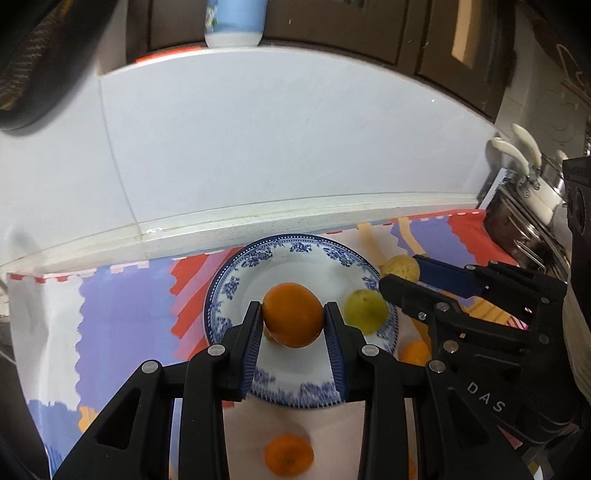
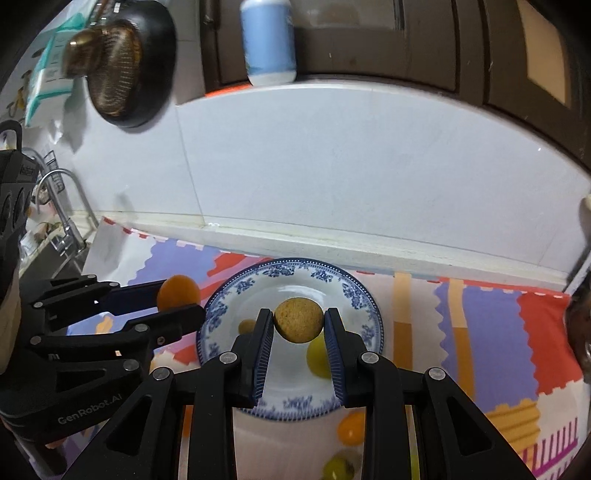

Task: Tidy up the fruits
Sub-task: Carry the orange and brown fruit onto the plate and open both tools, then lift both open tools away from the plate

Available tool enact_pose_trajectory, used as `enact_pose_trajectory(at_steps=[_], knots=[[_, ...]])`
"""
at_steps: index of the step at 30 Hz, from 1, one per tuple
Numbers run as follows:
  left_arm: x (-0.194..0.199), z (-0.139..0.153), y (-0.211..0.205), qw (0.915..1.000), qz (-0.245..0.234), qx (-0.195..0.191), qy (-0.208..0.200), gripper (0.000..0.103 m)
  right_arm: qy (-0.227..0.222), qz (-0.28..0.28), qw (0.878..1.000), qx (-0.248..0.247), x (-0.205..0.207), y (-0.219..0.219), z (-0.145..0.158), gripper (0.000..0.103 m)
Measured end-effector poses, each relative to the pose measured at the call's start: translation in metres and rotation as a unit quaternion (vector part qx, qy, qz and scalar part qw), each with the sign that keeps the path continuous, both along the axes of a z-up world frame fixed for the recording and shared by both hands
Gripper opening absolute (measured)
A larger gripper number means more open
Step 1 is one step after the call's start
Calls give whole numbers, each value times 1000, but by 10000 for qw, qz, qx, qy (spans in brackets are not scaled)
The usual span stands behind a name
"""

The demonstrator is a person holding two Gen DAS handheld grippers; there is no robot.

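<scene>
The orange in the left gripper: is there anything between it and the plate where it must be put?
Nothing visible blocks it. The orange, clamped in the left gripper, hangs above bare white middle of the plate. A green fruit already lies on the plate's right side, beside the drop spot.

Blue cup [image 2: 268, 40] on ledge; faucet [image 2: 62, 206]; dark pan [image 2: 122, 62].

The blue cup [image 1: 234, 22] on the shelf was cut off by the top edge. The green fruit [image 2: 319, 356] on the plate [image 2: 354, 291] hid partly behind a gripper finger. The fruit [image 2: 339, 468] at the bottom edge was blurry and cut off. The pan [image 1: 44, 55] was cut off too.
</scene>
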State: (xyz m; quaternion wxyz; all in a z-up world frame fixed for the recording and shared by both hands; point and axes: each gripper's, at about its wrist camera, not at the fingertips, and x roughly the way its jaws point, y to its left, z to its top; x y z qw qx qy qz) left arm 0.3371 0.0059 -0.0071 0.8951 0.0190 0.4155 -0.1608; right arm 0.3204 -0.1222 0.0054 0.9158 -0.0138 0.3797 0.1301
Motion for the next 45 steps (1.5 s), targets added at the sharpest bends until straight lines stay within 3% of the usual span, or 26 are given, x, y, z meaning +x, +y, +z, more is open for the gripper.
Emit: enact_pose_trajectory(at_steps=[12, 23, 35, 45], knots=[[59, -43, -14, 9985, -1, 122, 527, 33, 872, -169, 9958, 235, 70, -11, -52, 29], [75, -72, -16, 9962, 31, 240, 839, 34, 1356, -266, 9900, 298, 95, -14, -83, 29], [40, -44, -10, 9976, 345, 429, 419, 50, 1002, -341, 9940, 277, 71, -18, -57, 39], [-24, -6, -5, 9981, 534, 303, -20, 61, 406, -470, 9979, 158, 5, -22, -14, 49]])
